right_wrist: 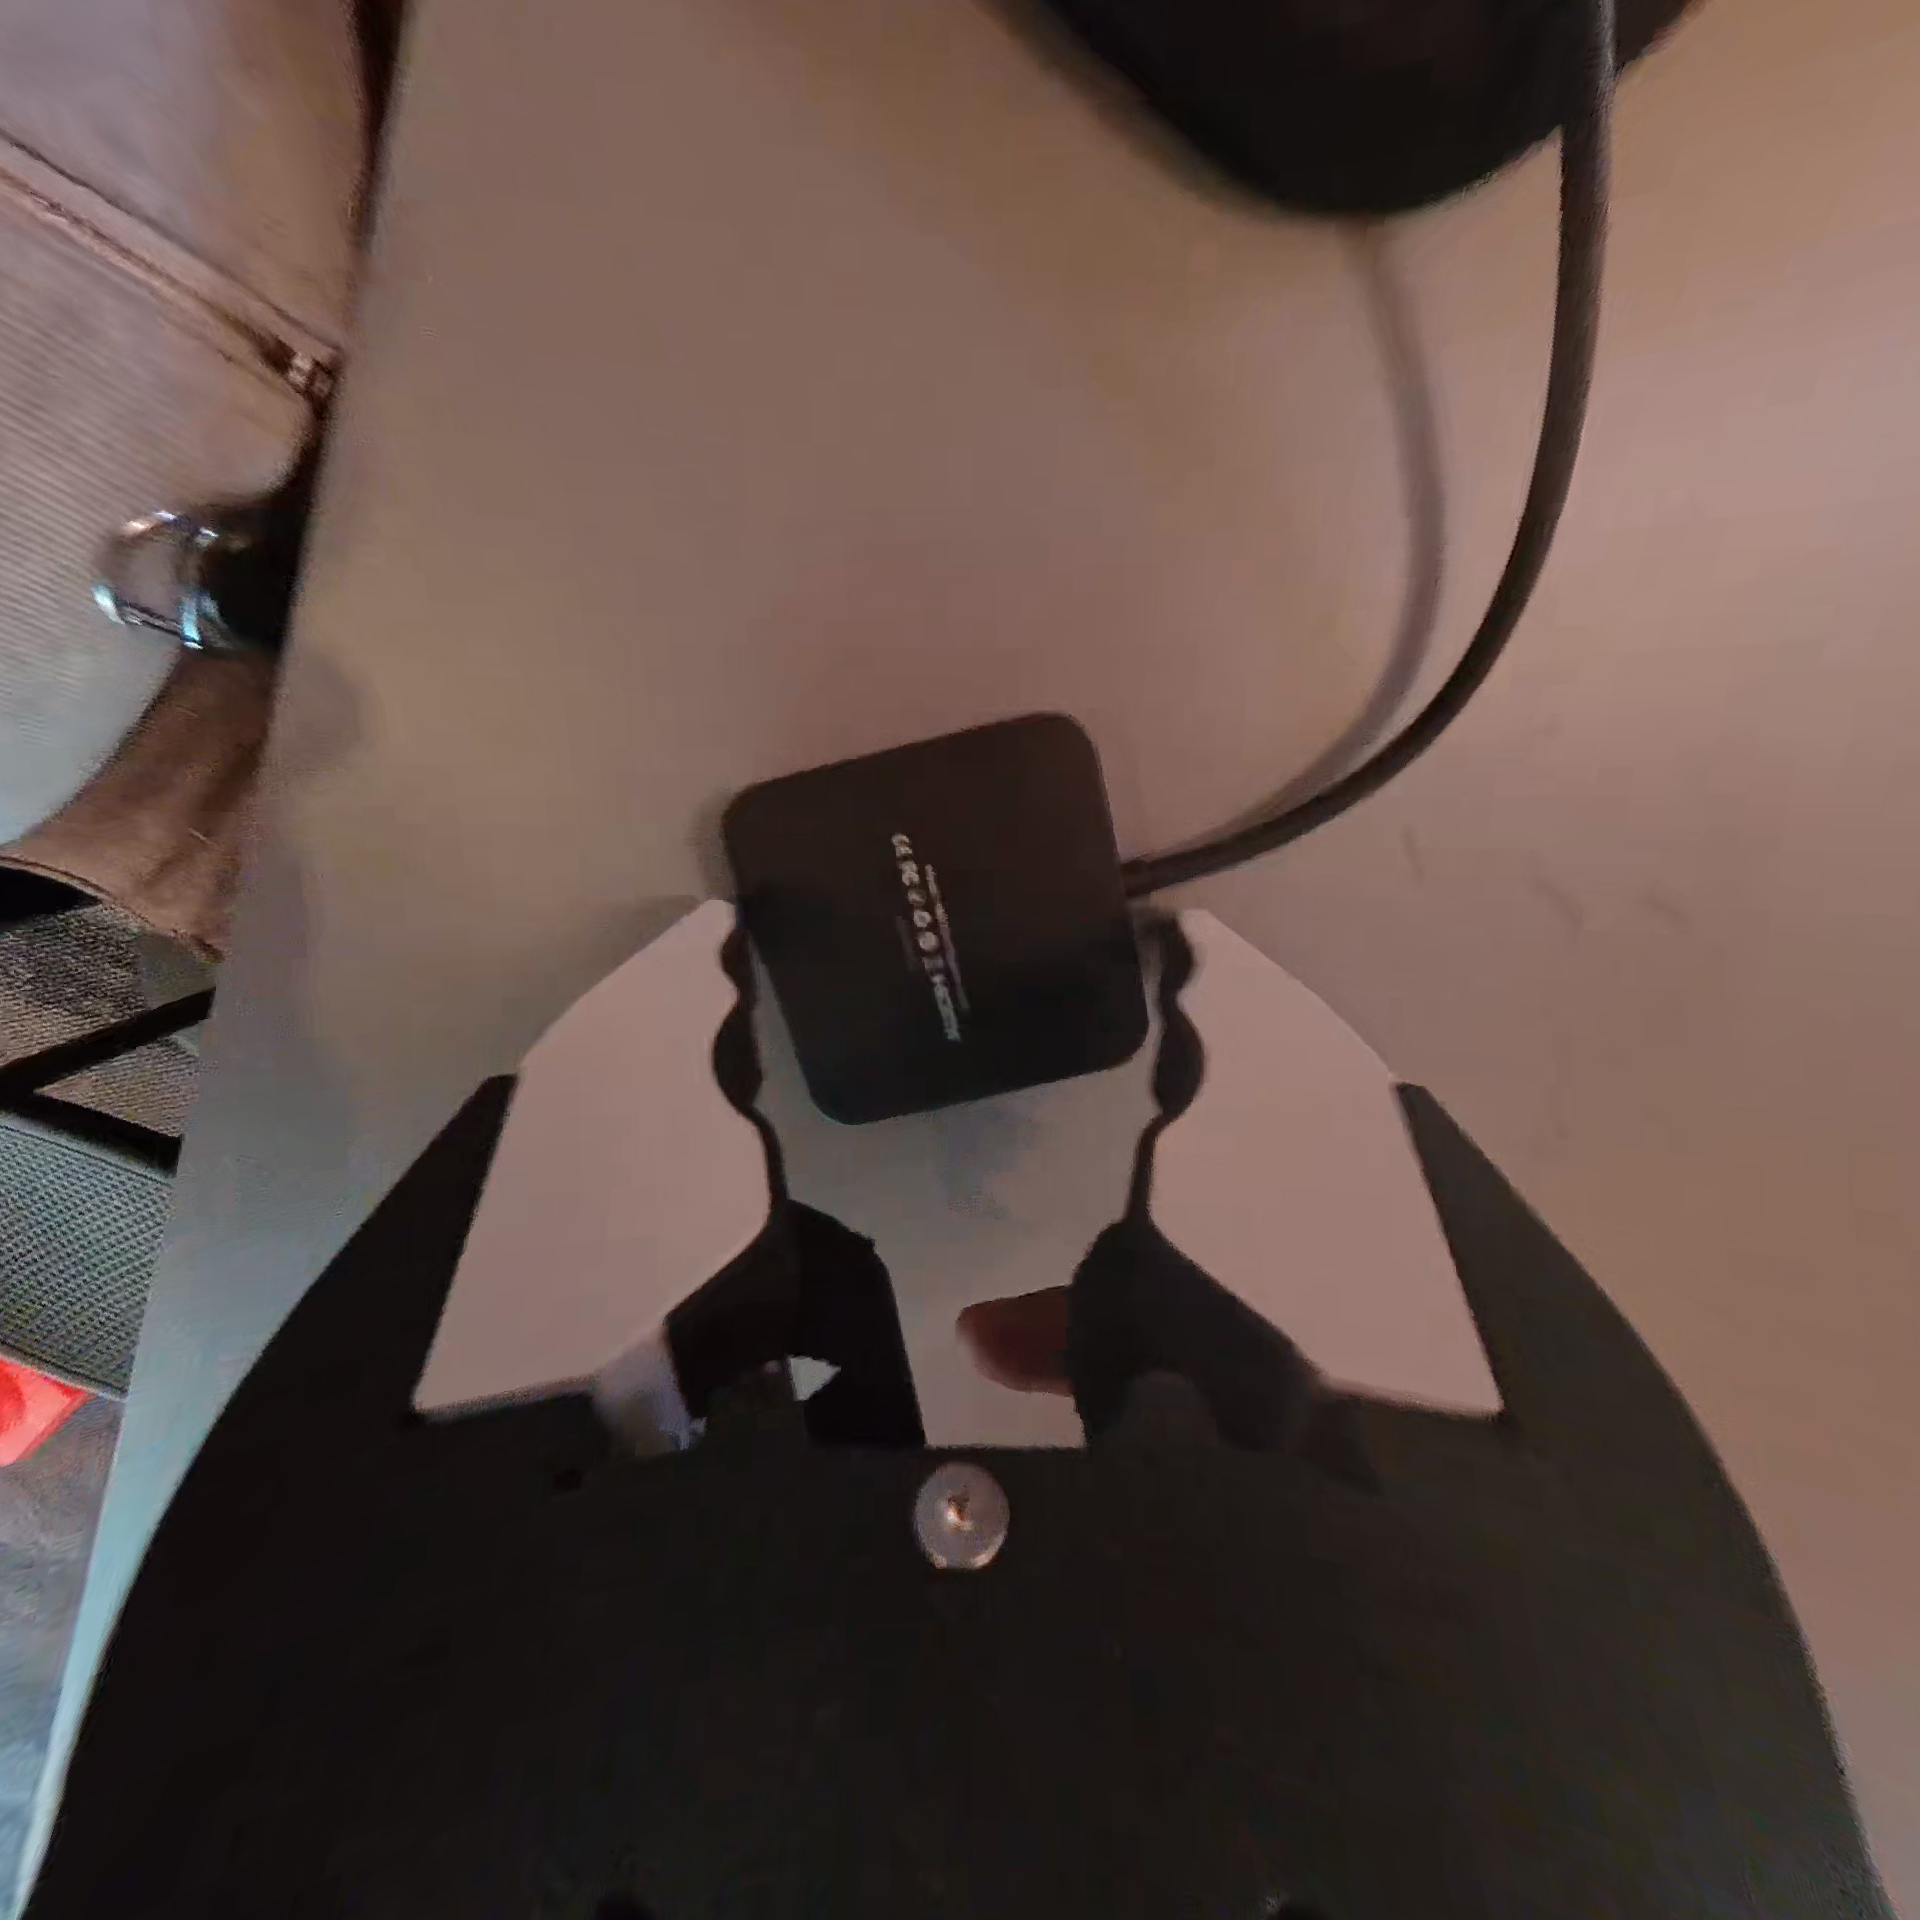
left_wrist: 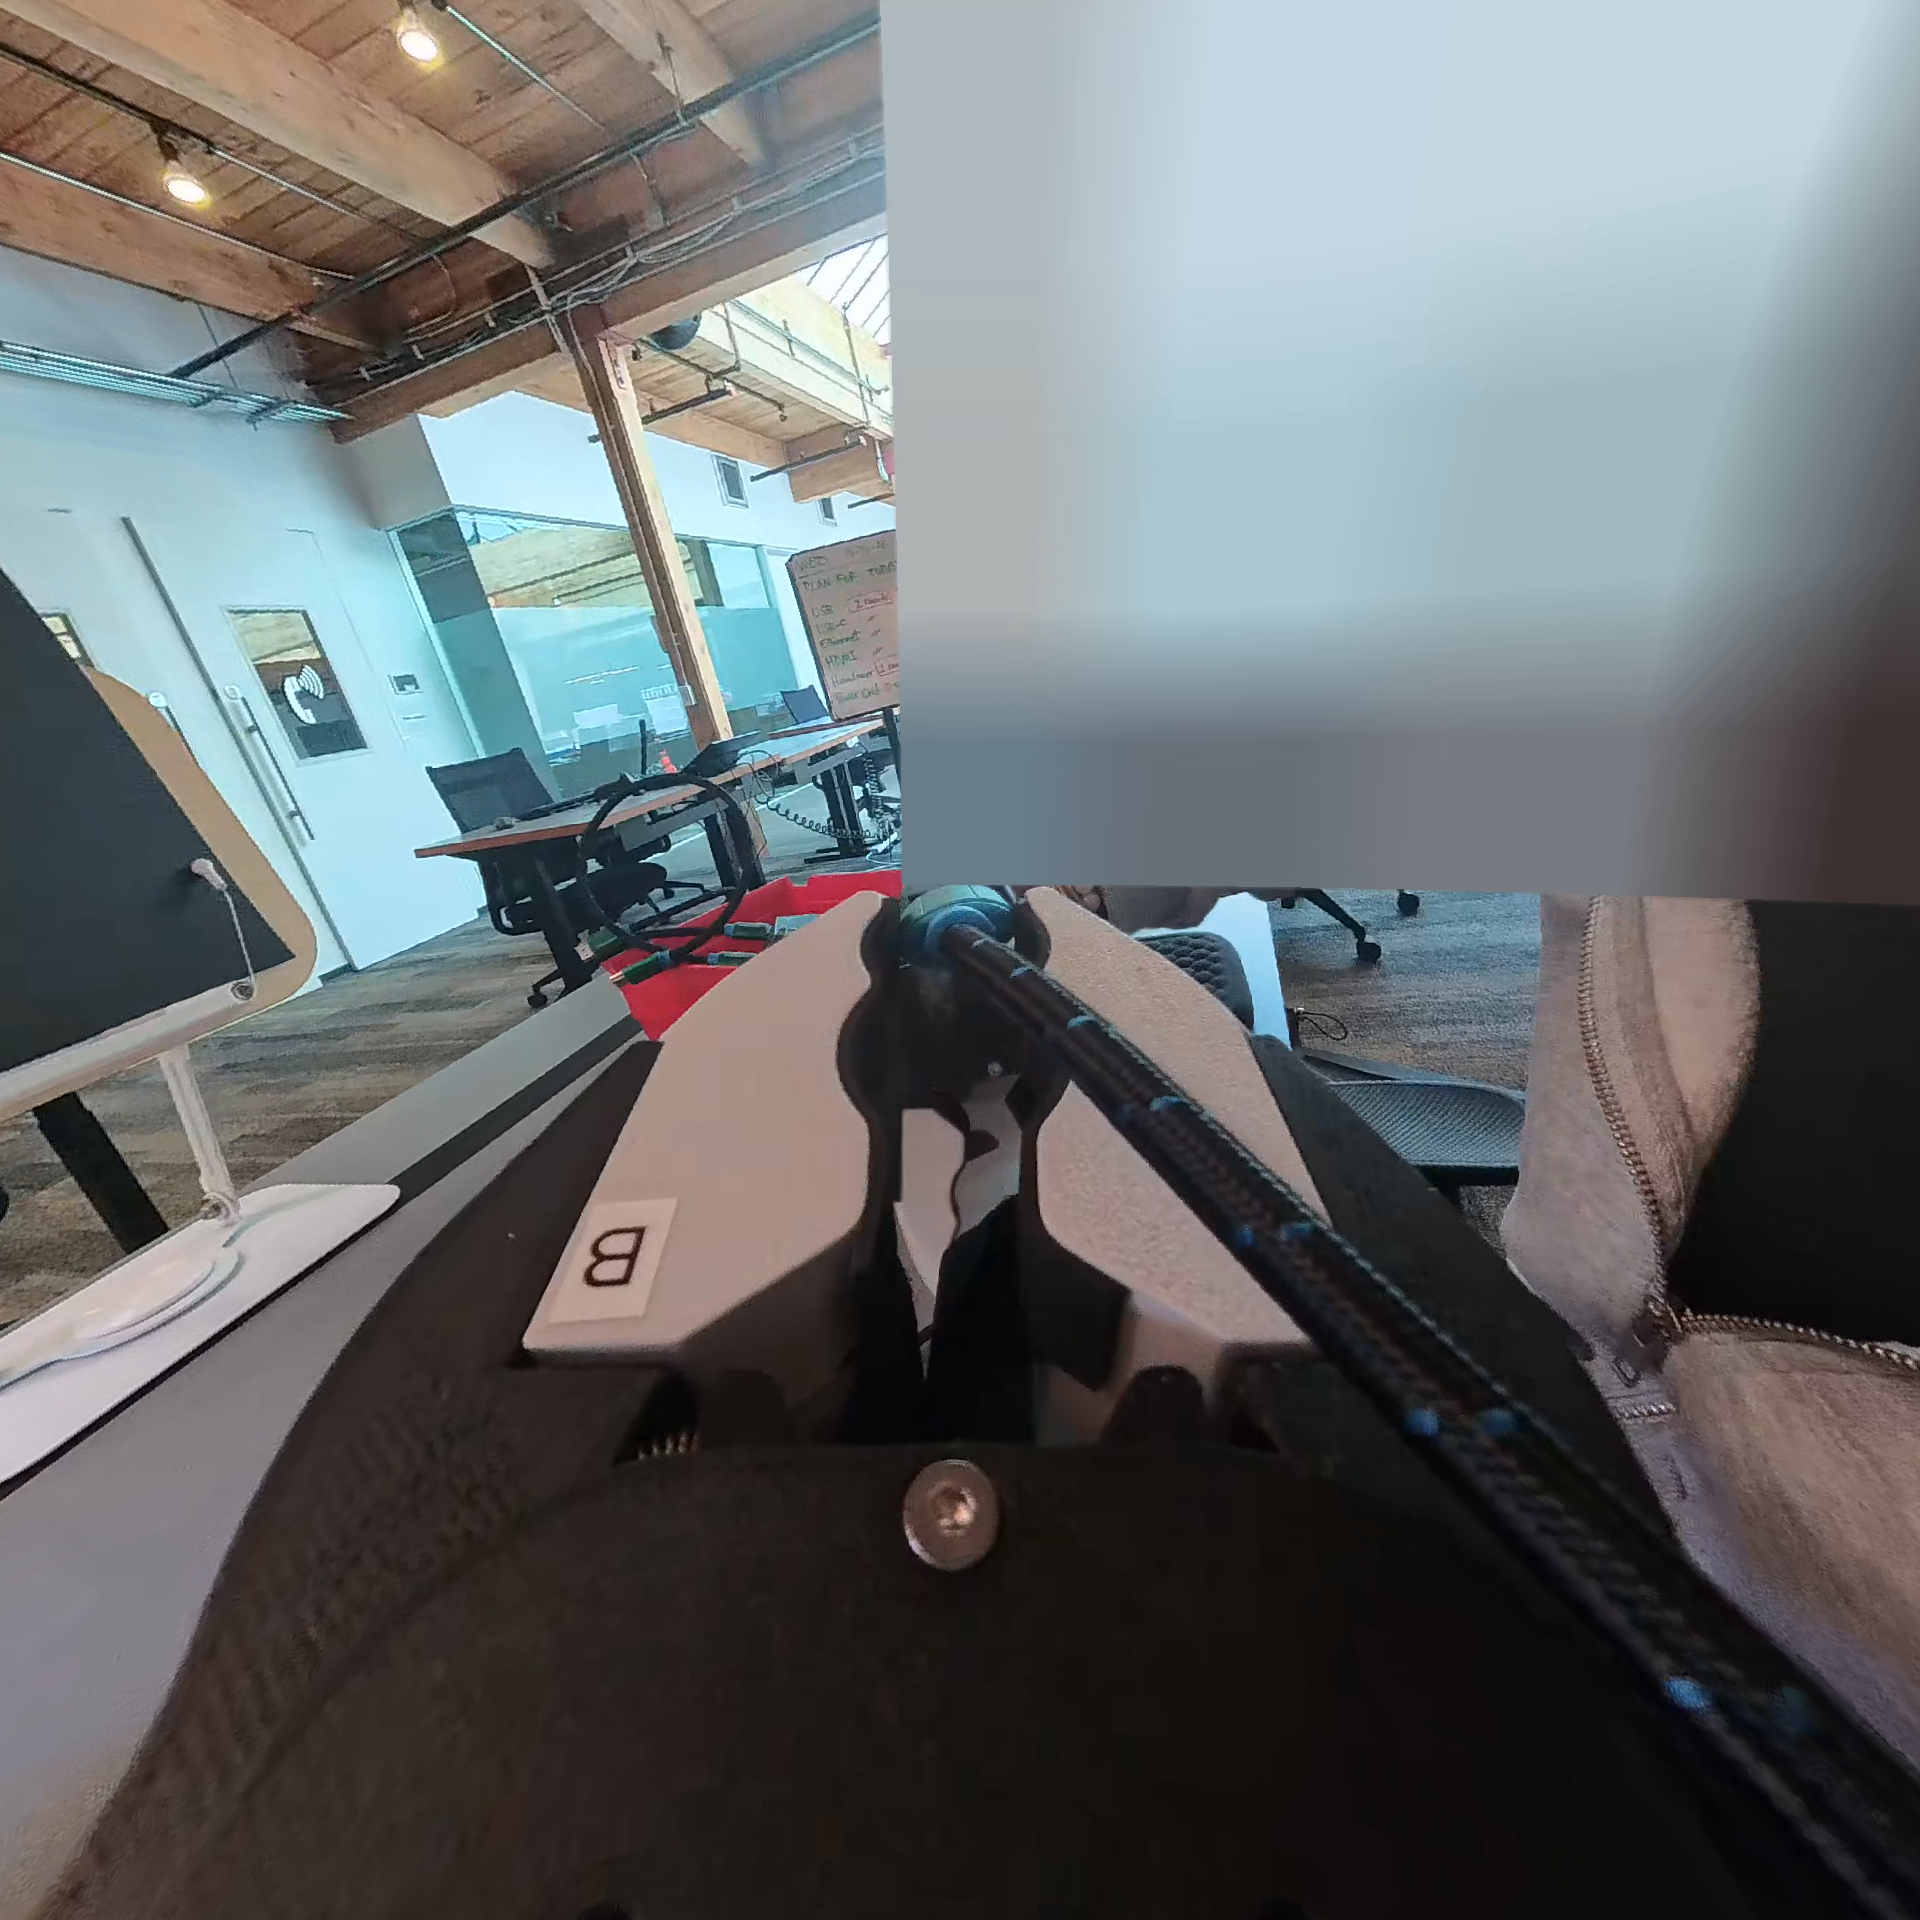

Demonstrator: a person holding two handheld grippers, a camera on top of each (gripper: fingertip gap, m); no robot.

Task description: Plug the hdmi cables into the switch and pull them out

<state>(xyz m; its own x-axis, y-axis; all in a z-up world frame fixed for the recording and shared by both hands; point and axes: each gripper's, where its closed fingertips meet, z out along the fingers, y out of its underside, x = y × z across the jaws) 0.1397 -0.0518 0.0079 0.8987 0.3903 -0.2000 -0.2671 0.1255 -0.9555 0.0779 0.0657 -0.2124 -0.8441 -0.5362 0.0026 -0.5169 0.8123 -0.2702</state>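
Observation:
In the left wrist view my left gripper (left_wrist: pixel 961 935) is shut on the plug end (left_wrist: pixel 940 920) of an HDMI cable, which has a teal collar. Its black braided cable with blue flecks (left_wrist: pixel 1247 1195) runs back over the right finger to the lower right. In the right wrist view a small black square switch (right_wrist: pixel 935 935) lies on the pale table (right_wrist: pixel 831 468). My right gripper (right_wrist: pixel 951 920) straddles it, with a finger against each side. A black cable (right_wrist: pixel 1538 623) leaves the switch's right side and curves up. The ports are hidden.
A red bin (left_wrist: pixel 707 977) with several cables sits past the left gripper. A dark screen on a white stand (left_wrist: pixel 104 883) is at the left. The person's grey zip top (left_wrist: pixel 1714 1247) is close at the right. A dark rounded object (right_wrist: pixel 1351 83) lies at the table's far end.

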